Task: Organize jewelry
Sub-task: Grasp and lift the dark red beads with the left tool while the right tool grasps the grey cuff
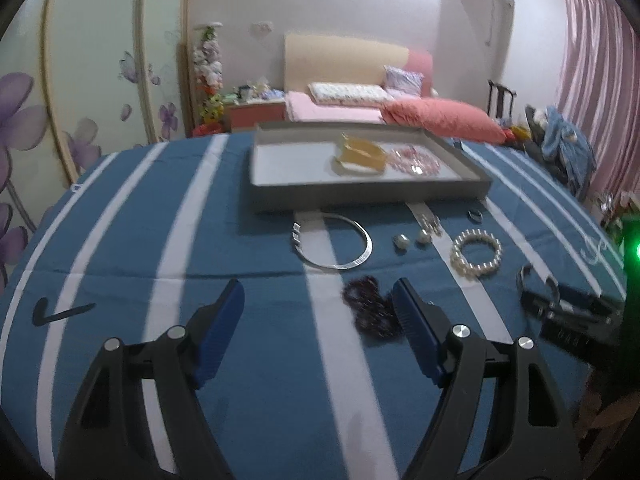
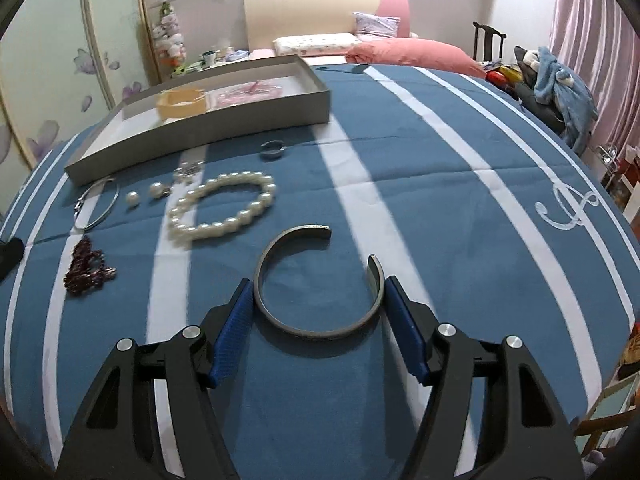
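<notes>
My right gripper (image 2: pixel 318 282) is shut on a grey metal cuff bangle (image 2: pixel 316 330), its blue pads pressing the cuff's two sides just above the striped blue cloth. My left gripper (image 1: pixel 318 286) is open and holds nothing; a dark purple bead bracelet (image 1: pixel 368 312) lies by its right finger. On the cloth lie a silver choker (image 1: pixel 336 244), two pearl earrings (image 1: pixel 401 241), a pearl bracelet (image 2: pixel 224 210) and a small ring (image 2: pixel 272 148). The grey tray (image 1: pixel 360 194) holds an amber bangle (image 1: pixel 360 154) and pink beads (image 1: pixel 416 160). The right gripper (image 1: pixel 544 292) shows at the left wrist view's right edge.
The cloth covers a table (image 2: pixel 460 220) with its edges falling away left and right. Behind it stand a bed with pink pillows (image 1: pixel 440 118), a flowered wardrobe door (image 1: pixel 80 80), a chair with clothes (image 2: pixel 560 84) and pink curtains (image 1: pixel 600 80).
</notes>
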